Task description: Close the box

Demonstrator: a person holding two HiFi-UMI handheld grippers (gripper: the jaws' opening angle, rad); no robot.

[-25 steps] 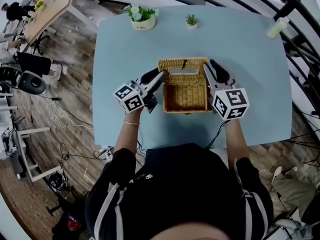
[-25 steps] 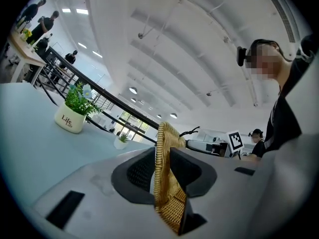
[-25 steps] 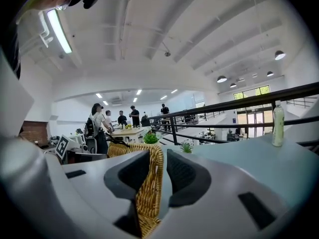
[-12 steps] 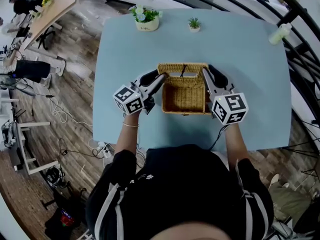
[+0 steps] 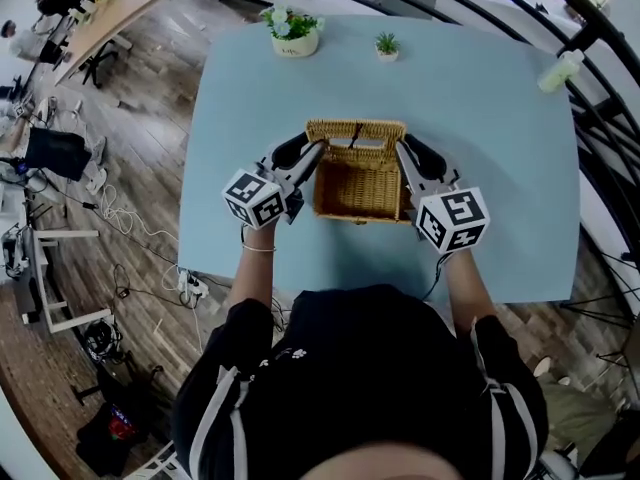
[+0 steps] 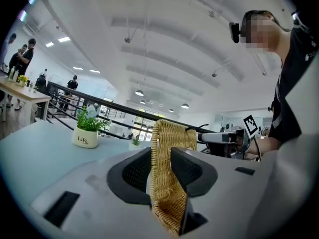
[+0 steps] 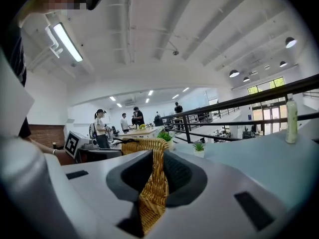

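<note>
Wicker box [image 5: 358, 173] sits open mid-worktop [image 5: 500, 168], left tool [image 5: 318, 150] jaws opening with its left edge between them, right tool [image 5: 400, 152] clamped on right edge; flower pot [image 5: 293, 33], small plant [image 5: 386, 45] and bottle [image 5: 557, 70] stand well apart at far edge.

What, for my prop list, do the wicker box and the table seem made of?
The wicker box looks like woven rattan or similar cane, matte golden-tan; the weave shows. The table has a smooth, matte pale-blue top, perhaps laminate or painted board; no grain visible.
</note>
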